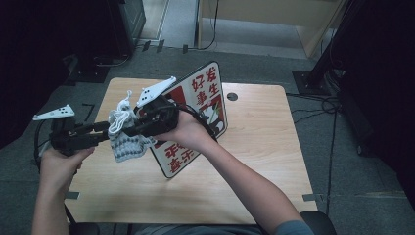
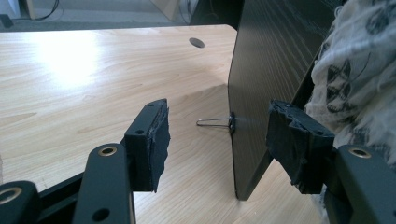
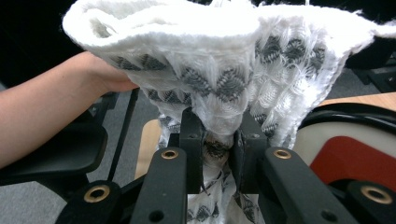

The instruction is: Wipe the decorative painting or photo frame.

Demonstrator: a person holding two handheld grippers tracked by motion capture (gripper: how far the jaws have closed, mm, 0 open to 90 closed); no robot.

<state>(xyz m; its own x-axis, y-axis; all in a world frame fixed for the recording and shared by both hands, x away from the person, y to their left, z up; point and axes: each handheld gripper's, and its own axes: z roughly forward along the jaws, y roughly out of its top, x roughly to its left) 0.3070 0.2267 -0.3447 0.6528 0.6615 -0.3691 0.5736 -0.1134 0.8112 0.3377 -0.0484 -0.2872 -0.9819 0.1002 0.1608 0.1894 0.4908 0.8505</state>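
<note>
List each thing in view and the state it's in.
Left gripper: open, jaws astride the board's edge.
Right gripper: shut on the knitted cloth.
Knitted cloth: bunched, held off the table.
Sign board: tilted upright on the table.
Binder clip: clipped on the board's edge.

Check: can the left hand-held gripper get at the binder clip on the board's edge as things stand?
Probably yes. The left hand-held gripper is open, and the binder clip on the dark board edge sits between and just beyond its jaws with bare table in between. The knitted cloth hangs off to the side.
</note>
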